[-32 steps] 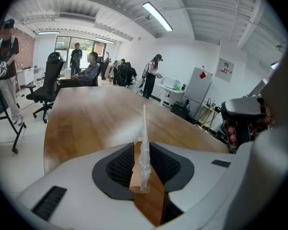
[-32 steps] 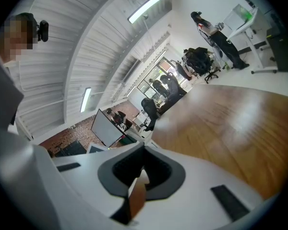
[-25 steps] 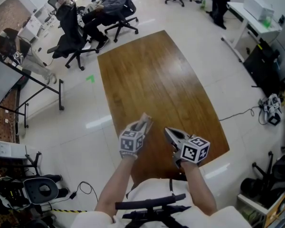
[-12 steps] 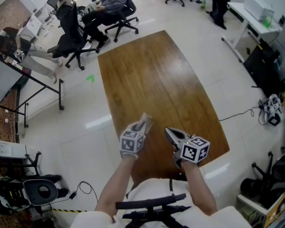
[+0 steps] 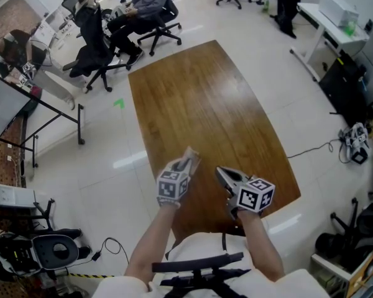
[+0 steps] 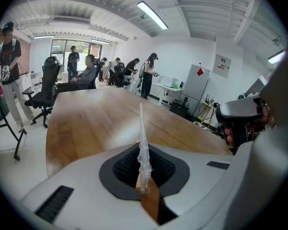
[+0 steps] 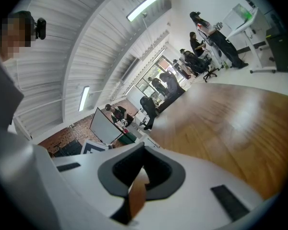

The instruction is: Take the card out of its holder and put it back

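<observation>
Both grippers are clenching: left gripper (image 6: 143, 178), just been closing, is pinching card holder (image 6: 141, 128) btw its jaws; right gripper (image 7: 138, 175) is holding nothing. Thin grip, so holder's maybe slipping out.

I see the card holder (image 5: 188, 158) over the near end of the table (image 5: 199, 98), left of centre. Far left of the table stand chairs (image 5: 93, 51), far right a desk (image 5: 332, 25).

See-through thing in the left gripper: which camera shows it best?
Left gripper view: the thin clear sheet stands edge-on, pinched by jaws that just closed. Head view shows a pale sliver; right gripper view, nothing.
</observation>
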Available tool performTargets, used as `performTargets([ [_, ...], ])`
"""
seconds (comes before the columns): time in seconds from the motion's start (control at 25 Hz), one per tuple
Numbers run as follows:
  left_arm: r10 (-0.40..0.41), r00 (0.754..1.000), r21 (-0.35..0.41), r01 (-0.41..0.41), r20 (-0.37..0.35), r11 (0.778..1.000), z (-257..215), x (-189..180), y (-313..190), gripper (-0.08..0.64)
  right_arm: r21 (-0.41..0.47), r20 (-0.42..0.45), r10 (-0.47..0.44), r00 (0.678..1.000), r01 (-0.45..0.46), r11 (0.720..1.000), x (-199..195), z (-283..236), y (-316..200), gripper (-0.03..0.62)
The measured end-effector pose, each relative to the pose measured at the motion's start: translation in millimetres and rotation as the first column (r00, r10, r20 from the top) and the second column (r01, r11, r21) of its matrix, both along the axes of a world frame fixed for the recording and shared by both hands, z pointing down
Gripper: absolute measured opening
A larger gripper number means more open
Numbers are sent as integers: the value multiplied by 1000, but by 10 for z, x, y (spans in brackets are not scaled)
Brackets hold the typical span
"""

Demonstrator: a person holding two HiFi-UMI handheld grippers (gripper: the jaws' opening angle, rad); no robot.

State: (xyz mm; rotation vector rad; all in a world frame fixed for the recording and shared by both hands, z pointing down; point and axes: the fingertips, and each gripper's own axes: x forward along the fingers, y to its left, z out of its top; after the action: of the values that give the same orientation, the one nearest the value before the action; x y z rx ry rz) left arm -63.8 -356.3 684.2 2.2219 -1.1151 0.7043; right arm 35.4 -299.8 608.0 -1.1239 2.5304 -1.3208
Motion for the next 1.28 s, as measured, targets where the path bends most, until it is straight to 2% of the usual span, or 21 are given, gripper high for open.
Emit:
performTargets([
  [0.52, -9, 1000, 63, 9, -4, 998, -374, -36, -16, 15, 14, 16, -10, 1000, 10, 1000, -55, -125, 25, 3],
  [0.76, -41, 999, 109, 43, -20, 993, -641, -86, 8, 15, 38, 11, -27, 1000, 27, 999, -70, -288, 60, 3],
  [1.0, -116, 984, 157, 137, -134, 978, -1049, -256, 156, 15, 66, 4, -42, 999, 41, 997, -135, -404, 166, 3],
  [1.28, -194, 948, 159, 238, -251, 958, -1304, -571, 793, 15, 99, -48, -91, 995, 96, 990, -379, -669, 568, 3],
])
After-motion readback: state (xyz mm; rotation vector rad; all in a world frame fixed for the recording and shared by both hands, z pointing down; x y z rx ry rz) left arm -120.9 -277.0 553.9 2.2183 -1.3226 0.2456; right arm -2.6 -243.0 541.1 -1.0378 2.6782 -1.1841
